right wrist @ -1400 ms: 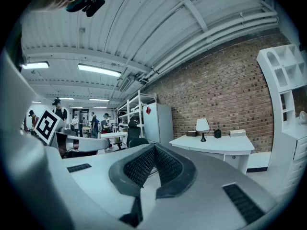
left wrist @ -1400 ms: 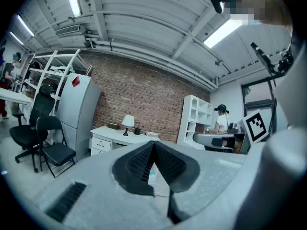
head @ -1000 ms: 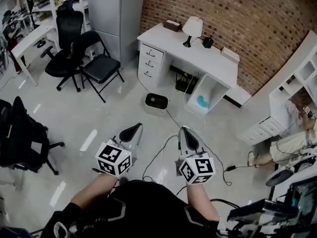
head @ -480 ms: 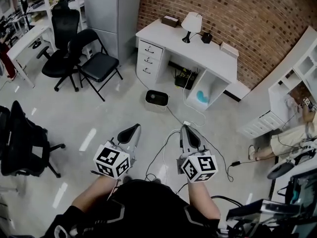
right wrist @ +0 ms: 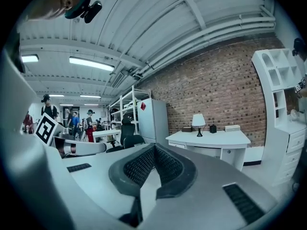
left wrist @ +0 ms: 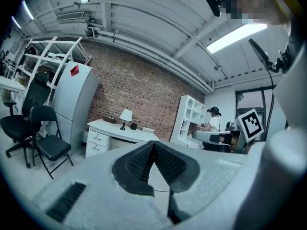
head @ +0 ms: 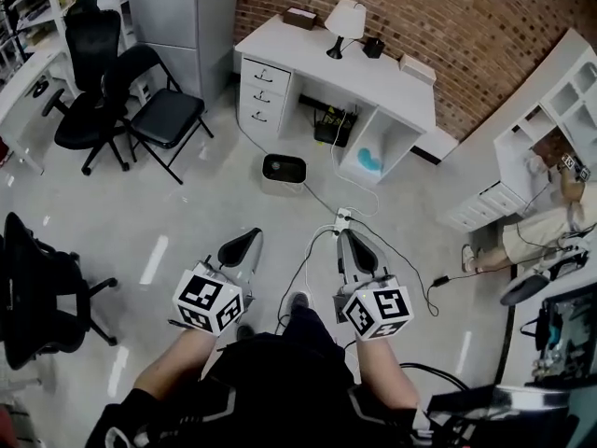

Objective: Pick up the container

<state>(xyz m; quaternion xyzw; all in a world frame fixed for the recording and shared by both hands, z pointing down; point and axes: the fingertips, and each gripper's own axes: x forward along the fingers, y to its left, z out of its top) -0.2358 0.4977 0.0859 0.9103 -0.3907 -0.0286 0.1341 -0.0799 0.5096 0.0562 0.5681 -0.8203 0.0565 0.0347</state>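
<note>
My left gripper (head: 243,243) and right gripper (head: 354,245) both closed, empty. Small white floor container with black top (head: 284,172) lies ahead, well apart, seemingly nearer left

Left gripper (left wrist: 153,144) jaws together, empty; beyond, white desk (left wrist: 125,133) with lamp (left wrist: 126,115) against brick wall (left wrist: 144,95)

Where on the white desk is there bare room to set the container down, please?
The front strip of the desk is bare, from above the drawers to its right end. The back edge along the brick wall is crowded: a brown box, the lamp, a black cup and a white box.
</note>
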